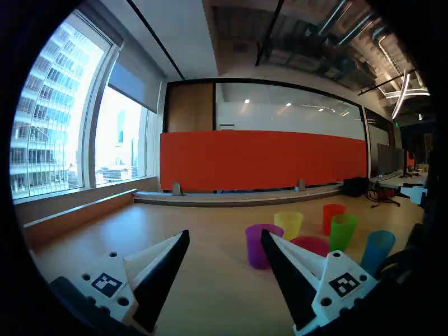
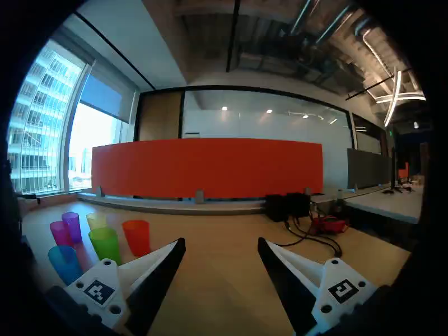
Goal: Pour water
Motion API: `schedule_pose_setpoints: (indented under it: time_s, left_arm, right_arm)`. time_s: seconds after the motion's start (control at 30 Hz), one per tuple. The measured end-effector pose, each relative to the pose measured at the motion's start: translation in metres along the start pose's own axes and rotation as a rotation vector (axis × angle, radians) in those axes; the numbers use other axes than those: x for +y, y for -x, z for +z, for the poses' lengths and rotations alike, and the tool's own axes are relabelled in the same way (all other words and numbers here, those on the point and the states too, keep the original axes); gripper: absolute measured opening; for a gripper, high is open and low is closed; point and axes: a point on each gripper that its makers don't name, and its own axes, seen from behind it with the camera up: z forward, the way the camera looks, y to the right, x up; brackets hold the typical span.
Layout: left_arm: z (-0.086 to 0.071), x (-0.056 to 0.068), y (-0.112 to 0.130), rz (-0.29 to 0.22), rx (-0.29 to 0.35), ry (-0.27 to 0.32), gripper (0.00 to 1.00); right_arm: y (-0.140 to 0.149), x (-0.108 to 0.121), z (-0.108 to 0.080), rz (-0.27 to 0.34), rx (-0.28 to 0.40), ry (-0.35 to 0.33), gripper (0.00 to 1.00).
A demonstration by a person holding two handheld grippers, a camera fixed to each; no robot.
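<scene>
Currently the left gripper (image 1: 224, 232) is hovering over the light wooden surface (image 1: 213, 291), fingers spread wide and gripping nothing. The right gripper (image 2: 221, 241) is likewise gaping, empty. Standing clustered on the surface, ahead and right of the left gripper, are translucent plastic cups: a purple cup (image 1: 260, 245), yellow cup (image 1: 288, 223), red cup (image 1: 332, 217), green cup (image 1: 343, 231), pink cup (image 1: 311, 245) and blue cup (image 1: 377, 250).
</scene>
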Motion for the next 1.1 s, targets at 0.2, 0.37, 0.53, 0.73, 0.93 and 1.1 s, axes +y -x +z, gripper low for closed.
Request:
schedule_pose_setpoints:
  time_s: [0.2, 0.37, 0.53, 0.73, 0.93, 1.1]
  left_arm:
    - [0.000, -0.002, 0.000, -0.004, -0.001, -0.006, 0.94]
    - [0.001, -0.004, -0.004, -0.006, -0.007, -0.008, 0.94]
    - [0.002, -0.006, -0.029, 0.005, 0.006, -0.005, 0.94]
    - [0.003, -0.007, -0.067, 0.008, 0.022, 0.013, 0.94]
    - [0.005, -0.011, -0.101, 0.007, 0.031, 0.025, 0.94]
    - [0.009, -0.012, -0.126, 0.005, 0.027, 0.038, 0.94]
  right_arm:
    - [0.000, -0.006, -0.002, -0.012, -0.016, -0.018, 1.00]
    - [-0.013, -0.009, -0.003, -0.032, -0.016, -0.029, 1.00]
    - [-0.038, -0.009, -0.002, -0.037, -0.005, -0.035, 1.00]
    - [-0.075, -0.002, 0.001, -0.029, 0.007, -0.037, 1.00]
    - [-0.114, 0.004, 0.006, -0.040, 0.018, -0.037, 1.00]
    - [-0.139, 0.002, 0.008, -0.037, 0.015, -0.052, 1.00]
